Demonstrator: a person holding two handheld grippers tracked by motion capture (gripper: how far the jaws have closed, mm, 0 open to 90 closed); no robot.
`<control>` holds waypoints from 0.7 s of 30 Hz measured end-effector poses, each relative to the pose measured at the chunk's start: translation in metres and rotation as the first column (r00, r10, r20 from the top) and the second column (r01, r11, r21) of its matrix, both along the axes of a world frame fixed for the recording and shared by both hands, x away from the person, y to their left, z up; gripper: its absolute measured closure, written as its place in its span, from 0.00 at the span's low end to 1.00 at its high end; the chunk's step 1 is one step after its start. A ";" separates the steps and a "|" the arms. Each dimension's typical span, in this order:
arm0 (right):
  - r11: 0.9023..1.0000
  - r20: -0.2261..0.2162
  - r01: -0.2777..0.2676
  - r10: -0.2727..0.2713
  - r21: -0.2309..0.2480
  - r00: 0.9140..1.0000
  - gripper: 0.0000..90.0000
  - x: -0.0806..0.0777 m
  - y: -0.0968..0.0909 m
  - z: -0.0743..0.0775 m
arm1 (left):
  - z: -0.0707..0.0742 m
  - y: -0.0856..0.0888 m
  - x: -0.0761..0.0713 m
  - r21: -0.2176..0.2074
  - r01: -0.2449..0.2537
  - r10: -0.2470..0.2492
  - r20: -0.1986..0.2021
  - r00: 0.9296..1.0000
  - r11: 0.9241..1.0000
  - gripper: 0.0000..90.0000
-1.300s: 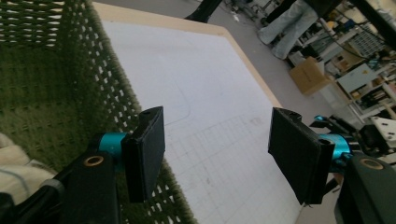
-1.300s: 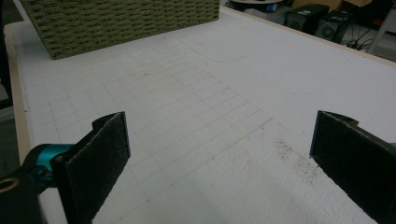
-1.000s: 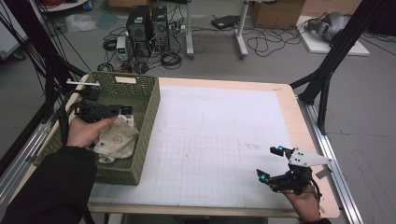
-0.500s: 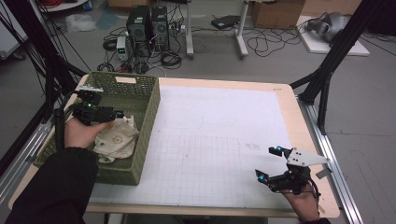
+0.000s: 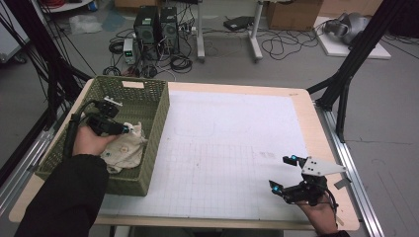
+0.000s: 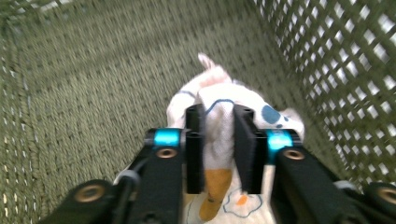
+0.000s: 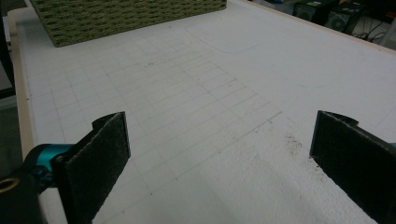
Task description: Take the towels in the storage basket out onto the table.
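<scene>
Where jaws just closed, left gripper [image 6: 219,149] pinches, partly hides cloth [image 6: 224,100].

My right gripper [image 7: 219,158] hangs over the white gridded mat [image 7: 224,93] with its two black jaws spread wide and only mat between them. The green woven basket [image 7: 126,16] sits well apart, at the top edge.
</scene>
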State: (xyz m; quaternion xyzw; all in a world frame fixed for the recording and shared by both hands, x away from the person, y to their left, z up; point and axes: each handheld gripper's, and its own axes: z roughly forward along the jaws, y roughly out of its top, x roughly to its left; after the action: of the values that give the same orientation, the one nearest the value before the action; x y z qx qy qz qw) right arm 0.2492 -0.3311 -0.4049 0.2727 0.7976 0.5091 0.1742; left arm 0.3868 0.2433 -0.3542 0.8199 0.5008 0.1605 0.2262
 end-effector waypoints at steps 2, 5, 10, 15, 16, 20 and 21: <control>1.000 -0.001 -0.001 0.001 0.001 1.000 0.04 0.000 0.000 0.000 | -0.004 -0.001 0.001 0.019 0.009 -0.009 -0.033 0.999 1.000 0.93; 1.000 -0.006 -0.001 0.001 0.001 1.000 0.04 -0.001 -0.001 0.000 | -0.010 -0.004 0.003 0.039 0.029 -0.025 -0.076 0.997 0.999 0.93; 1.000 -0.006 -0.007 0.007 0.000 1.000 0.04 -0.001 0.000 0.000 | -0.019 -0.009 0.004 0.071 0.069 -0.058 -0.148 0.987 0.995 0.93; 1.000 -0.008 -0.007 0.007 0.001 1.000 0.04 -0.002 0.000 0.000 | -0.028 -0.011 0.003 0.107 0.087 -0.066 -0.179 0.982 0.991 0.93; 1.000 -0.008 -0.007 0.007 0.000 1.000 0.04 -0.002 0.000 0.000 | -0.029 -0.011 0.003 0.112 0.089 -0.067 -0.185 0.980 0.990 0.93; 1.000 -0.002 -0.009 0.009 0.003 1.000 0.04 -0.002 0.000 0.000 | -0.033 -0.013 0.002 0.126 0.106 -0.080 -0.196 0.977 0.986 0.92; 1.000 -0.001 -0.010 0.010 0.003 1.000 0.04 -0.002 0.000 0.000 | -0.032 -0.013 0.002 0.116 0.109 -0.083 -0.207 0.975 0.987 0.90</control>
State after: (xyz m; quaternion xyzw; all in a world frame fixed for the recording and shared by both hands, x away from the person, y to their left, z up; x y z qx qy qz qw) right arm 0.2468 -0.3312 -0.4045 0.2694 0.7982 0.5109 0.1709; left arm 0.3887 0.2300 -0.3865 0.8679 0.4697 0.0971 0.1293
